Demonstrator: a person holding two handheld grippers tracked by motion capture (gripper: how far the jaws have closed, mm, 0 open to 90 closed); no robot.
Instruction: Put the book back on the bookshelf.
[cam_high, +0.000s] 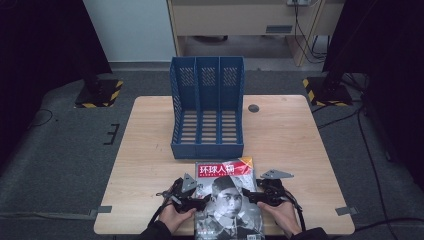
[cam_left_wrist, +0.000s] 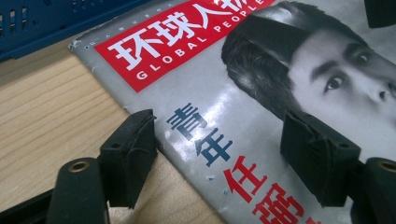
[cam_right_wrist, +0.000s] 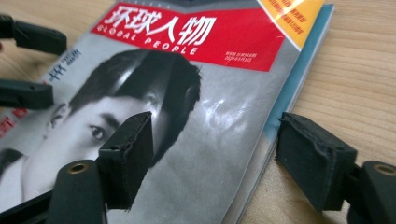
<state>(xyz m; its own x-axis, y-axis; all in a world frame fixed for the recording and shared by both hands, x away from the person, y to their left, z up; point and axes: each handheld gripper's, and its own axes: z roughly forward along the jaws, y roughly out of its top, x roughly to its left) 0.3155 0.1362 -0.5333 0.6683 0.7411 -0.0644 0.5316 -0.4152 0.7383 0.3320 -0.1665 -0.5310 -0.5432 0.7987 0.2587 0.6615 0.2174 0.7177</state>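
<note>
Magazine lies flat, title toward the rack; both grippers open, straddling its side edges

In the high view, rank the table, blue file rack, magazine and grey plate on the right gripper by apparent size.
1. Table
2. Blue file rack
3. Magazine
4. Grey plate, smallest by far

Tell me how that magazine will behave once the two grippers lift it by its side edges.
The magazine looks thin and soft-bound, so it will probably sag between the left gripper and right gripper. Its glossy cover shows glare, so the pads may slip. Frayed edges along the spine suggest it creases easily.
</note>
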